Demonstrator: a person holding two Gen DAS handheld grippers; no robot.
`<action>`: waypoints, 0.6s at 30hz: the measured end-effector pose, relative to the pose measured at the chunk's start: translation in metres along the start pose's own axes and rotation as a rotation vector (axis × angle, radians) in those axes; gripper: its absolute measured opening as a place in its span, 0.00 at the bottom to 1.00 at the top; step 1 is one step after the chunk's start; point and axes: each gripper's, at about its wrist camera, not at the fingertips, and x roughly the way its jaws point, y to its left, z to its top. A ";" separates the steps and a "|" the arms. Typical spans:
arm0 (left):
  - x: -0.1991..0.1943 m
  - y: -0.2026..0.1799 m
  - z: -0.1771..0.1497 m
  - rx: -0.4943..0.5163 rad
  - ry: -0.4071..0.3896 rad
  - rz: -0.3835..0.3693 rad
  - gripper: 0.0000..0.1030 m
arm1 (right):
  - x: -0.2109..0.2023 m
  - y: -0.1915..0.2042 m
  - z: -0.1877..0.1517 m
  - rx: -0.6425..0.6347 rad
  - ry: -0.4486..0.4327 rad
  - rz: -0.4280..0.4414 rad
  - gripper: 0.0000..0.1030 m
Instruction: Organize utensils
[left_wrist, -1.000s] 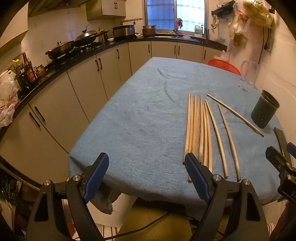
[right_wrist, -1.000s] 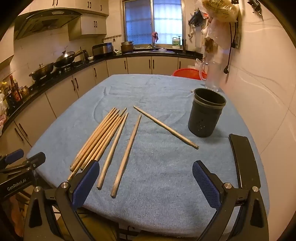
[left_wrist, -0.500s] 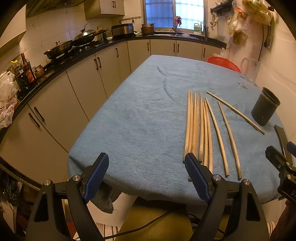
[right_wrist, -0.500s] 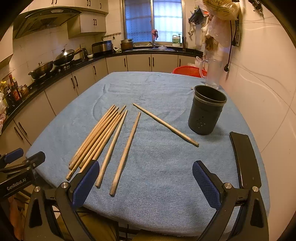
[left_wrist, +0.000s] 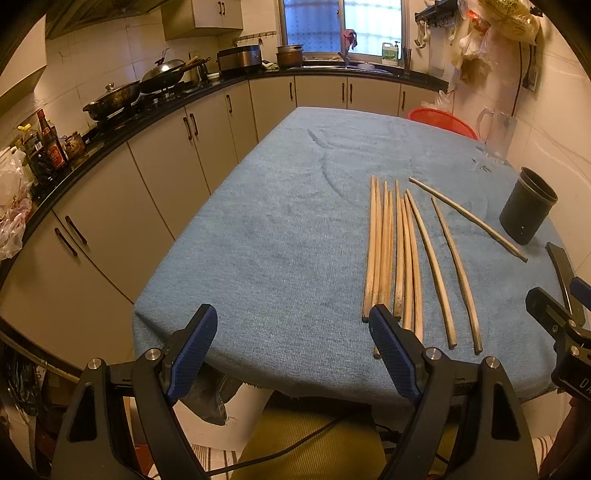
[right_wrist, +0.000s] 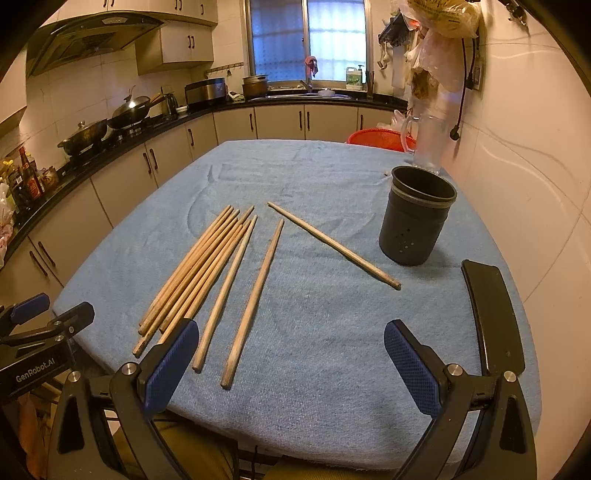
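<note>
Your left claw (left_wrist: 291, 350) and right claw (right_wrist: 290, 362) gaped wide, empty; the left's right finger (left_wrist: 393, 354) hid the chopsticks' (right_wrist: 199, 266) near ends, holder (right_wrist: 415, 218) ahead.

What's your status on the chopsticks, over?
Left gripper open, empty; right gripper open, empty. Chopsticks all flat on the blue cloth, none in the black holder. Nothing blocking.

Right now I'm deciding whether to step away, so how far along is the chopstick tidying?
Nothing looks done: the dark holder stands upright and looks empty as far as its inside shows. Nothing is in hand: the left gripper and right gripper are both open at the table's near edge. Everything is left: the bunched chopsticks, two loose ones beside them and the angled chopstick all lie on the blue cloth.
</note>
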 end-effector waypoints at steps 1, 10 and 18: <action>0.000 0.000 0.000 0.000 0.001 0.000 0.81 | 0.000 0.000 0.000 0.000 0.001 0.000 0.99; 0.000 0.001 0.000 0.000 0.002 0.000 0.81 | 0.002 0.001 -0.001 0.003 0.002 0.003 0.99; 0.001 0.001 0.000 0.000 0.003 0.000 0.81 | 0.004 0.002 -0.002 0.003 0.008 0.003 0.99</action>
